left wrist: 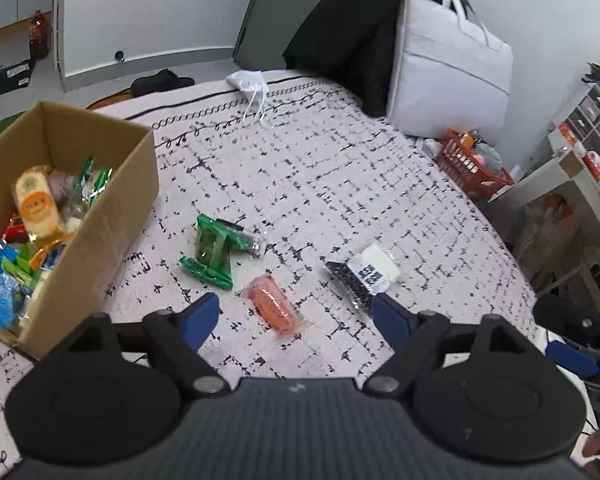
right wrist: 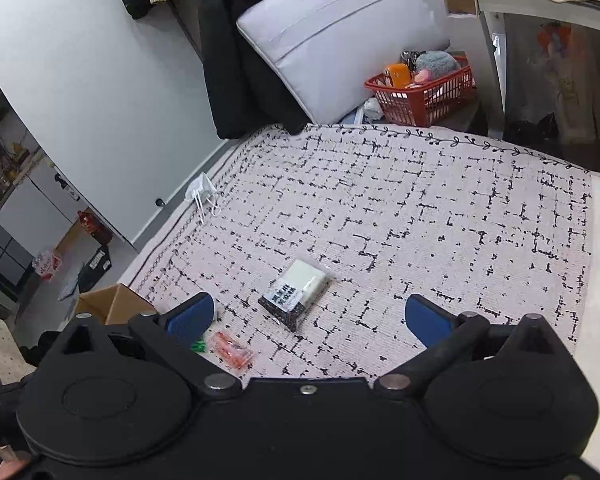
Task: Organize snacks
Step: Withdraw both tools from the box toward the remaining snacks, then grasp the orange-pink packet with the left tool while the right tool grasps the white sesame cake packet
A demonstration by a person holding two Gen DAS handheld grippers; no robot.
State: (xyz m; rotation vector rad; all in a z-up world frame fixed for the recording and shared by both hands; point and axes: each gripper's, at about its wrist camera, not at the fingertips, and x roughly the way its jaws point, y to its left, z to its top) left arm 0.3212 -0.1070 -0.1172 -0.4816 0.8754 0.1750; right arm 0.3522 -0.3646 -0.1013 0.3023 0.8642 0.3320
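A cardboard box (left wrist: 100, 224) with several snack packets inside stands at the left on the patterned rug (left wrist: 340, 184). Loose on the rug lie green packets (left wrist: 212, 250), a pink sausage packet (left wrist: 274, 306) and a black-and-white packet (left wrist: 366, 274). My left gripper (left wrist: 296, 314) is open and empty, hovering just above the pink packet. My right gripper (right wrist: 310, 318) is open and empty above the rug (right wrist: 420, 208), with the black-and-white packet (right wrist: 296, 294) between and just beyond its fingers. The pink packet (right wrist: 232, 350) lies by its left finger. A box corner (right wrist: 112, 304) shows at left.
A white bag (left wrist: 448, 68) and black clothing (left wrist: 340, 28) lean on the wall behind the rug. A red basket (left wrist: 472, 168) and shelves (left wrist: 572, 184) stand at the right. A white mask (left wrist: 250, 84) lies at the rug's far edge.
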